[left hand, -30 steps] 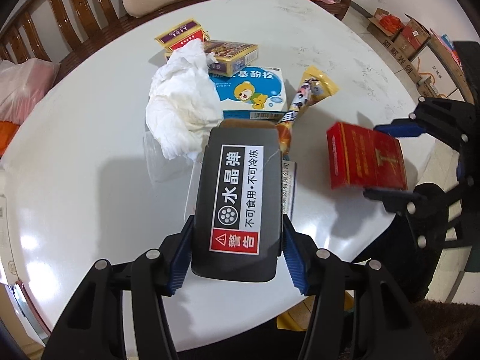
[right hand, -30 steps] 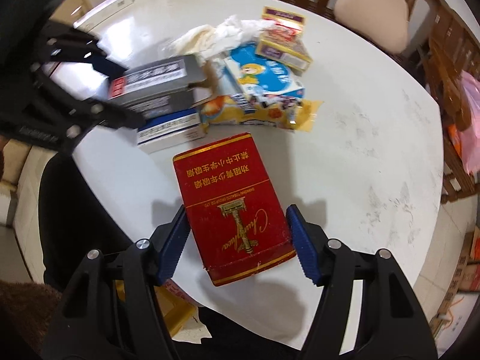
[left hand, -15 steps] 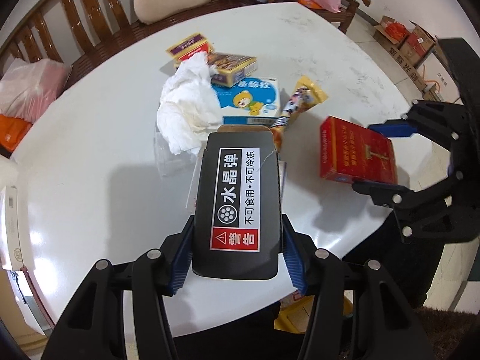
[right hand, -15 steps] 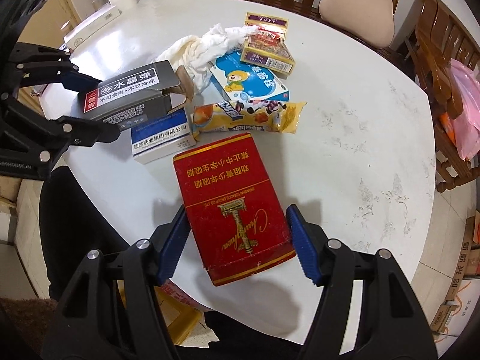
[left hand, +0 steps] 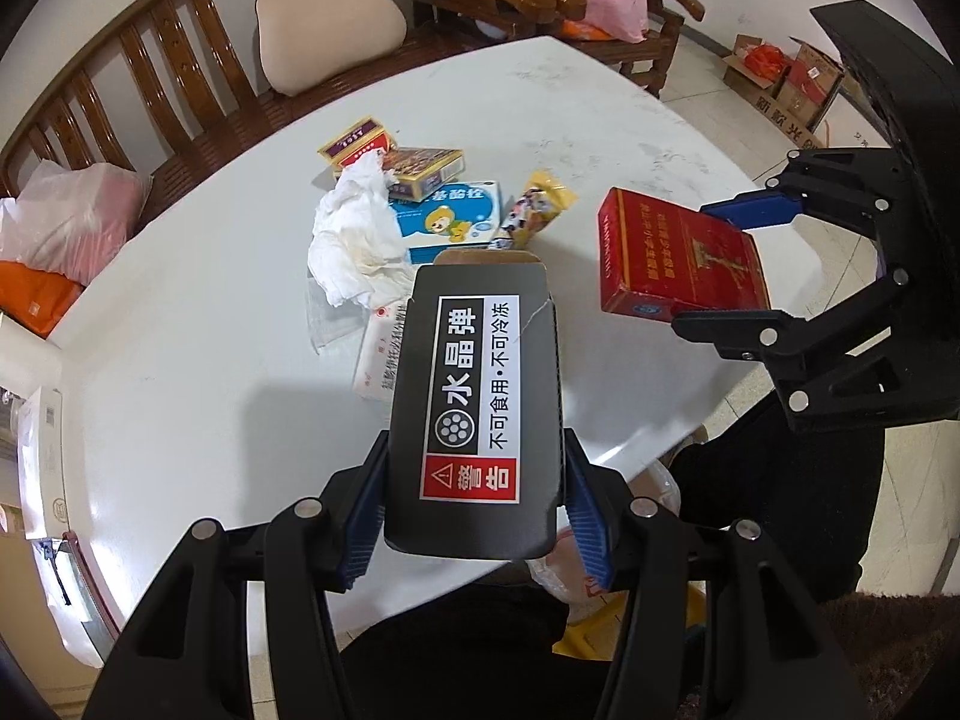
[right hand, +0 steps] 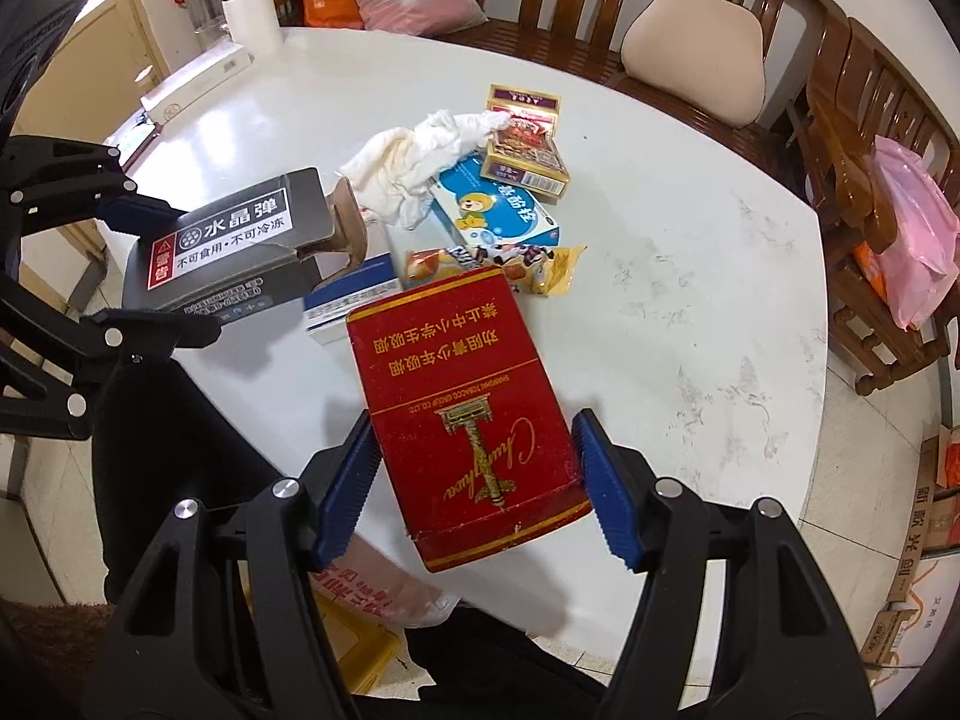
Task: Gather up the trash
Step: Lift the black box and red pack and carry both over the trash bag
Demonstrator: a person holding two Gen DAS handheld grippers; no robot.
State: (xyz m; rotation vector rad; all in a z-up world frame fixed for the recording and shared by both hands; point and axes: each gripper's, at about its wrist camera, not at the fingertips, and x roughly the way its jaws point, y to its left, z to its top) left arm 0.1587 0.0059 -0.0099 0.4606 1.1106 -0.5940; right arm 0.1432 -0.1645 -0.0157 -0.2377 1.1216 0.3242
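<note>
Left wrist: left hand-held gripper [left hand: 474, 507] clamps black box [left hand: 477, 414]; right wrist: right hand-held gripper [right hand: 477, 483] apparently clamps red box [right hand: 465, 414].

Each hand-held gripper is a matte black plastic frame of angular, open-linked arms. The left hand-held gripper [left hand: 474, 501] carries round silver screw heads at its link joints, and its two fingers [left hand: 362, 516] are faced with blue ribbed pads. The right hand-held gripper [right hand: 477, 489] has the same build: black links, silver pivot screws, blue serrated fingers [right hand: 606, 504]. The person below wears dark, black-looking clothing.
</note>
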